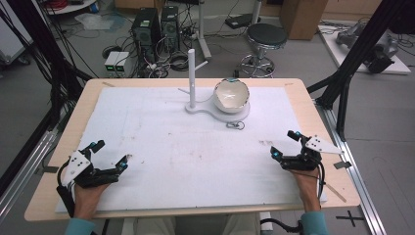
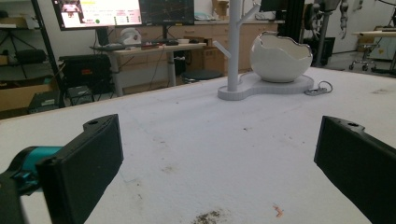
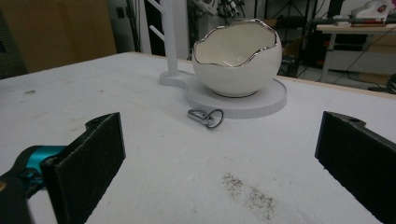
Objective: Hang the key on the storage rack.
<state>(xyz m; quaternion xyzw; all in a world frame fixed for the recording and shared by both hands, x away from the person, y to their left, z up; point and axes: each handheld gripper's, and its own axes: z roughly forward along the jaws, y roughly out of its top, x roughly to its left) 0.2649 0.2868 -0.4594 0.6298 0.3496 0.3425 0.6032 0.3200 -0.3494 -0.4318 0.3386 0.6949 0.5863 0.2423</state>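
Observation:
A white eggshell-shaped bowl [image 1: 231, 95] with a silver jagged rim stands on a white base [image 1: 240, 115] at the far middle of the table. An upright white post [image 1: 192, 78] with short pegs rises from the same base. A small metal key ring with a clasp [image 1: 235, 125] lies on the white mat just in front of the base. My left gripper [image 1: 111, 153] rests open at the near left, nothing between its jaws. My right gripper [image 1: 285, 144] is open at the near right, well short of the key ring [image 3: 206, 116] and bowl [image 3: 238, 58].
A white mat [image 1: 171, 156] covers the wooden table [image 1: 68, 122]. Dark smudges mark the mat [image 3: 247, 193]. Beyond the table's far edge stand a round stool [image 1: 265, 36] and computer towers [image 1: 147, 29]. Black frame legs [image 1: 342, 83] rise at the right.

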